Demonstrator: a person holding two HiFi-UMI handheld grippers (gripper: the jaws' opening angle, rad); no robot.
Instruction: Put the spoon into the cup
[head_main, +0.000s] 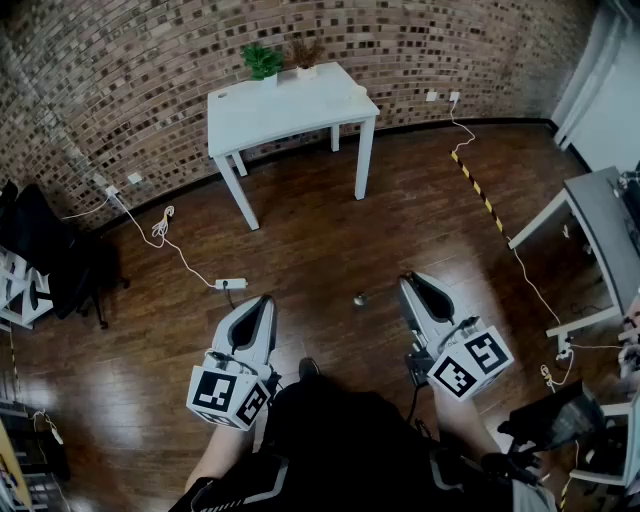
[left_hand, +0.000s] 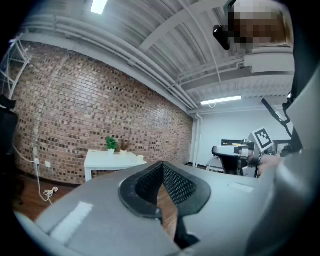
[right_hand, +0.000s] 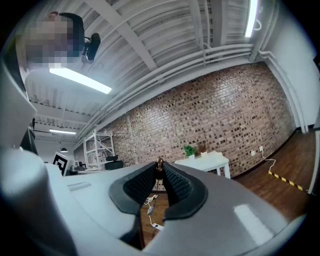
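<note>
Standing on a dark wooden floor (head_main: 320, 230) in a brick-walled room, a person holds a claw in each hand. Both claws point level toward a white table (head_main: 290, 115) by the far wall. The left claw (head_main: 266, 303) has its jaws together with nothing between them. The right claw (head_main: 407, 283) has its jaws nearly together, pinching a small brownish thing at their very tips. This is most likely the spoon (right_hand: 159, 163) seen end on, though too little shows to be sure. On the far table stand two small potted plants (head_main: 263, 60) at the back. A small pale thing near the table's right end is probably the cup (head_main: 357, 93). Table and cup are well apart from both claws, so the step in hand looks like carrying the spoon across the room. To do it well, the person should hold the right claw level and firmly closed while walking and avoid the white cable (head_main: 180, 250) on the floor to the left. Arriving at the table's right end would let the spoon be tipped down over the cup's mouth.
</note>
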